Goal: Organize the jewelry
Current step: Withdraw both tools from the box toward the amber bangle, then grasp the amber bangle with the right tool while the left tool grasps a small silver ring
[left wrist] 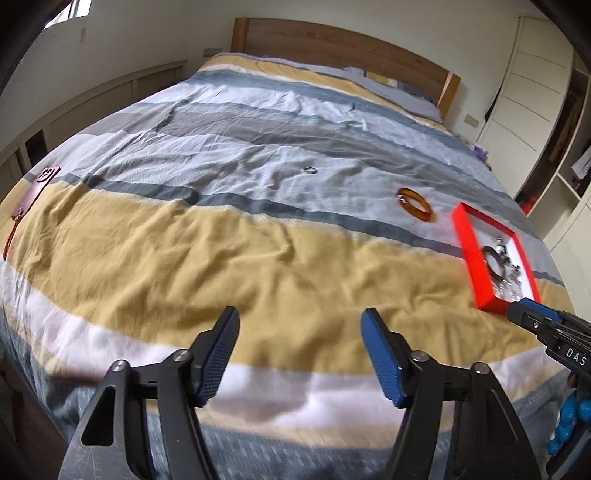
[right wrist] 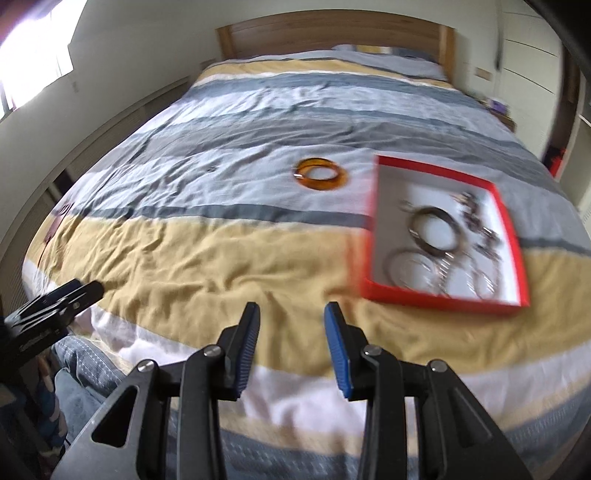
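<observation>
Red box (right wrist: pixel 443 299) lengthwise toward headboard (right wrist: pixel 332 33)

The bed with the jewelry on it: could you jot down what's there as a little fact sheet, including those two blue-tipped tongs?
Surface: striped bedspread
Box: red tray, on the bedspread, holding metal bangles and small silvery pieces
Loose items: amber bangle beside the tray, not in it; small silver ring farther up the bed
Other item: brown strap piece at the bed's far-left edge
Left tongs: open, empty, above the bedspread
Right tongs: open, empty, near the tray
</observation>
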Demonstrator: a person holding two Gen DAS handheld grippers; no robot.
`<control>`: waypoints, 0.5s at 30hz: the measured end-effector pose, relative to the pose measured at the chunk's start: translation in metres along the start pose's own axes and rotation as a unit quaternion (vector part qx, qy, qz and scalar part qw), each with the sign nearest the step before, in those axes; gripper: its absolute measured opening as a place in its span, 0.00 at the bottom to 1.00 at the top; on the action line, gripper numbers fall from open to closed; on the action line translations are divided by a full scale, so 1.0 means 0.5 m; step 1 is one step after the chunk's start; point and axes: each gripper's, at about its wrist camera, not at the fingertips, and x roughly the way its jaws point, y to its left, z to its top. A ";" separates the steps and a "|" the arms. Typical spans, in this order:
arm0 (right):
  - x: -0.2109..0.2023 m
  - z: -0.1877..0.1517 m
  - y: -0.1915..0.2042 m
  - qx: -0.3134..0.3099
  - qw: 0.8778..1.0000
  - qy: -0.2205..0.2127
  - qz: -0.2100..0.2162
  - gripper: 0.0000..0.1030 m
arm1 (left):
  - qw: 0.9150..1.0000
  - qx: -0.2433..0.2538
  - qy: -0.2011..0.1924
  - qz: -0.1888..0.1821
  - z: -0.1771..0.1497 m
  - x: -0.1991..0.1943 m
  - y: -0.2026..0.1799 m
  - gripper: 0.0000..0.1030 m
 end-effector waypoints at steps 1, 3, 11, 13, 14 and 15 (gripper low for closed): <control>0.012 0.012 0.004 -0.004 1.000 0.002 0.005 0.34 | 1.000 0.000 0.002 0.001 0.010 0.010 0.005 0.61; 0.042 0.043 0.008 -0.009 1.000 0.006 0.017 0.34 | 1.000 -0.002 0.006 0.004 0.037 0.036 0.016 0.61; 0.166 0.179 -0.015 -0.013 0.999 0.011 0.032 0.34 | 1.000 0.007 0.008 -0.006 0.184 0.147 0.031 0.61; 0.195 0.211 -0.025 -0.011 0.999 0.011 0.035 0.34 | 1.000 0.018 0.009 -0.008 0.221 0.178 0.024 0.60; 0.206 0.221 -0.028 -0.011 0.999 0.012 0.036 0.34 | 1.000 0.024 0.010 -0.008 0.239 0.197 0.021 0.58; 0.225 0.237 -0.032 -0.012 0.999 0.014 0.036 0.34 | 0.999 0.030 0.014 -0.009 0.257 0.219 0.016 0.57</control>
